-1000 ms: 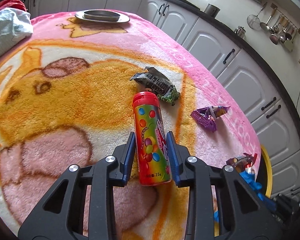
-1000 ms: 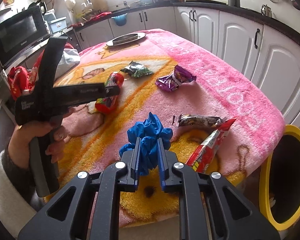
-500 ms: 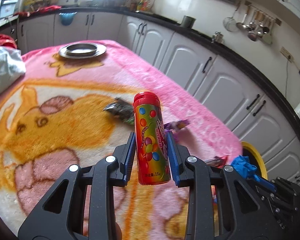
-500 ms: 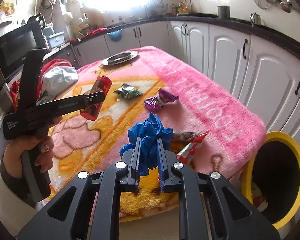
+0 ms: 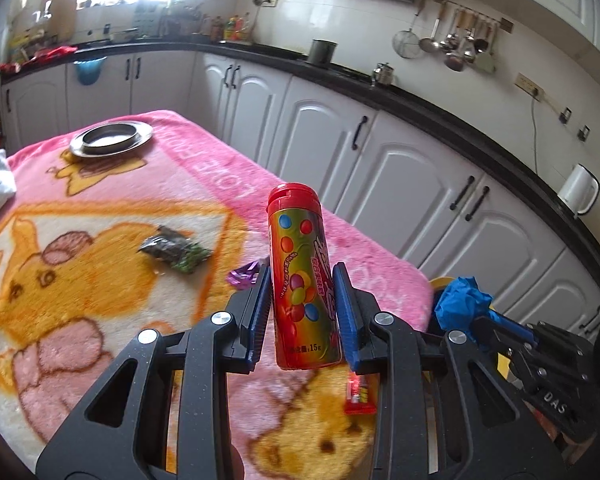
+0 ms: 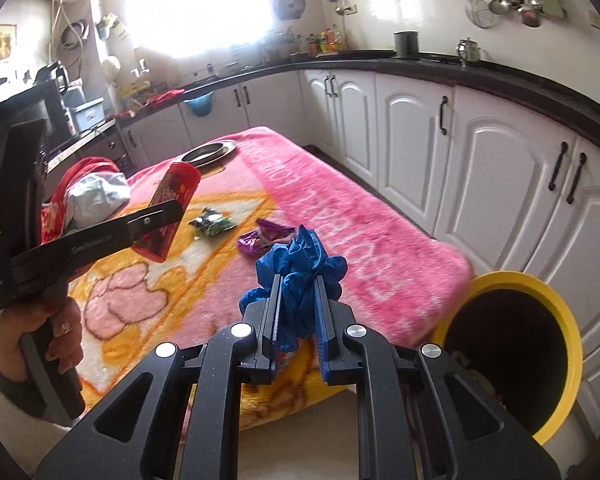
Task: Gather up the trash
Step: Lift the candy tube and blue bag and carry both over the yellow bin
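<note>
Two tongs are clenched, both raised above the blanket-covered surface (image 5: 100,280). Our left tongs (image 5: 303,312) grip a candy tube (image 5: 300,280); our right tongs (image 6: 298,316) pinch crumpled blue trash (image 6: 300,256) near the yellow bin (image 6: 556,304).

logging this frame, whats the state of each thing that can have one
left gripper: shut on the candy tube
candy tube: lifted off the blanket, red cap on
right gripper: shut on the blue glove
blue glove: crumpled, held in the air
yellow bin: open, some trash inside
green wrapper: lying on the blanket
purple wrapper: lying on the blanket
</note>
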### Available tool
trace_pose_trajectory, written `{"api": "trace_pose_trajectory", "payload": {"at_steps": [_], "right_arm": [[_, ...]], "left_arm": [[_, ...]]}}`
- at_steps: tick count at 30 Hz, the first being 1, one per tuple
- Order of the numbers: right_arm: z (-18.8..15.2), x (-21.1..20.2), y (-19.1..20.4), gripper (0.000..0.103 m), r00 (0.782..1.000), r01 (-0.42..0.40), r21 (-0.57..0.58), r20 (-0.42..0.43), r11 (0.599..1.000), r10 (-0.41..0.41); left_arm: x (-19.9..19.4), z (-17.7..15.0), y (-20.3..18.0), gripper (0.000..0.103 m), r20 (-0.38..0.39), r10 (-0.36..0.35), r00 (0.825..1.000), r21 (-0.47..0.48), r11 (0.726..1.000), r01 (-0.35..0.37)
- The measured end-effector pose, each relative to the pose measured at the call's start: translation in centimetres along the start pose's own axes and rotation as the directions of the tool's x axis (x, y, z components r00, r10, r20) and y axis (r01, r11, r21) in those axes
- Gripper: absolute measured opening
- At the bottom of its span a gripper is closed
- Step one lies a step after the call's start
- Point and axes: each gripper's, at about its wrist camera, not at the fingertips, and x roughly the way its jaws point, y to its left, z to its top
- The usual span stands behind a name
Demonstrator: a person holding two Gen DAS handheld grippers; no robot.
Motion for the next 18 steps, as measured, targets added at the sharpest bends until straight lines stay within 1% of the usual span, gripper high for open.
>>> {"api": "trace_pose_trajectory", "payload": {"at_steps": [9,18], "right_arm": [[-0.3,-2.0,-3.3,0.014,0.997,0.062,0.058,0.035,0.996,-0.064],[-0.8,-4.2,-7.4,0.014,0.989,0.127,0.137,0.062,0.982,-0.137]], "left_arm": [[0.4,-0.1,-3.7,0.024,0.003,-0.043,0.999,0.071,0.997,0.043],[1.6,-0.5,-7.2,0.024,-0.017,-0.088,0.996,0.134,0.987,0.089]]}}
